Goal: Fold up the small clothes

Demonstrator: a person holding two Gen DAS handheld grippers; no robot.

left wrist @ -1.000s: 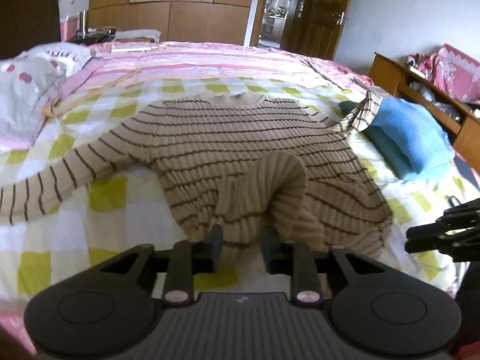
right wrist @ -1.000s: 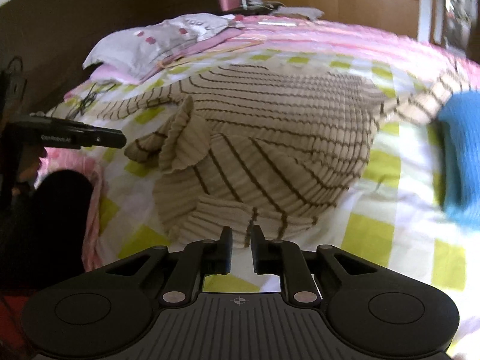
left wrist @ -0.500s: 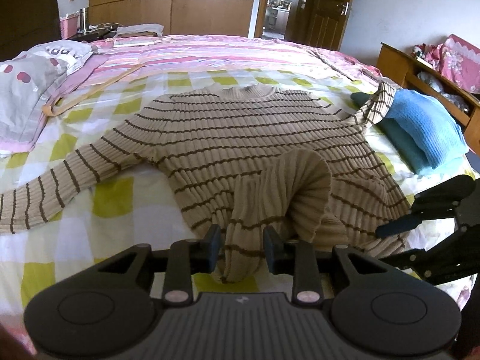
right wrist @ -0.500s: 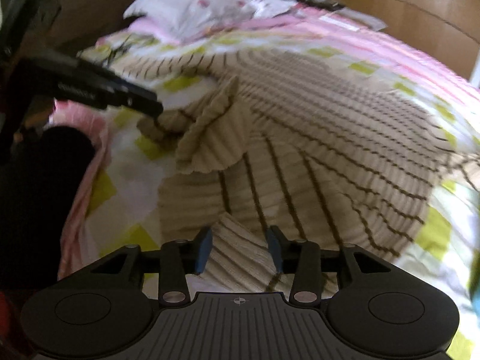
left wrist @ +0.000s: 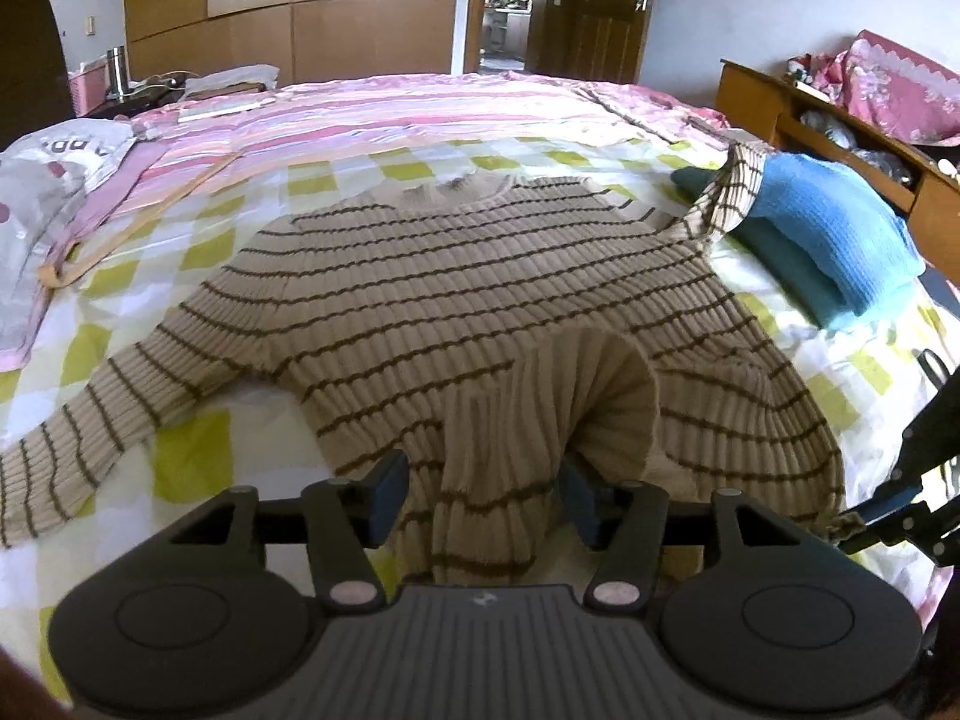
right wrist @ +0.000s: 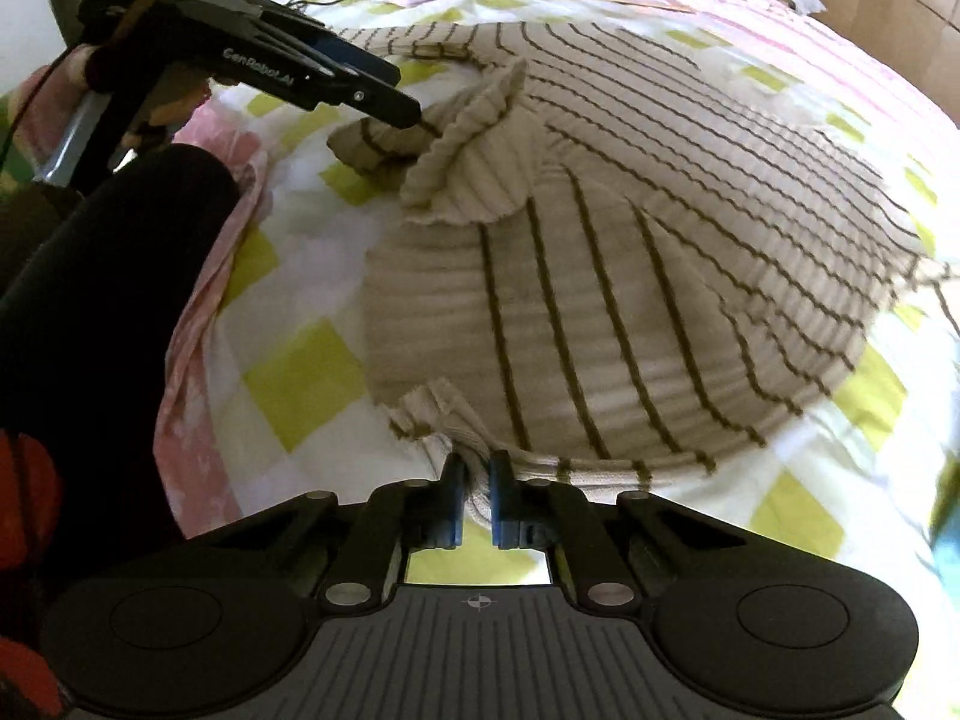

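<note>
A beige sweater with brown stripes (left wrist: 480,276) lies flat on the yellow-checked sheet (left wrist: 186,462), its near hem bunched into a raised fold (left wrist: 600,384). In the left wrist view my left gripper (left wrist: 483,498) straddles the hem, its jaws opening, and the fabric hangs loose between the pads. My right gripper (right wrist: 476,483) is shut on the hem's corner (right wrist: 432,414). That gripper (left wrist: 882,501) also shows at the right edge of the left wrist view. The left gripper (right wrist: 405,111) reaches in from the upper left of the right wrist view, at the folded hem.
Folded blue clothes (left wrist: 828,240) lie at the bed's right side, with one sweater sleeve (left wrist: 732,198) draped on them. A pillow (left wrist: 48,180) and a wooden hanger (left wrist: 138,222) lie at the left. A person's dark-clad leg (right wrist: 90,300) stands at the bed's edge.
The left jaws have spread wide and let go of the hem fold. The right gripper has rolled, dropped to the hem corner and closed on it.
</note>
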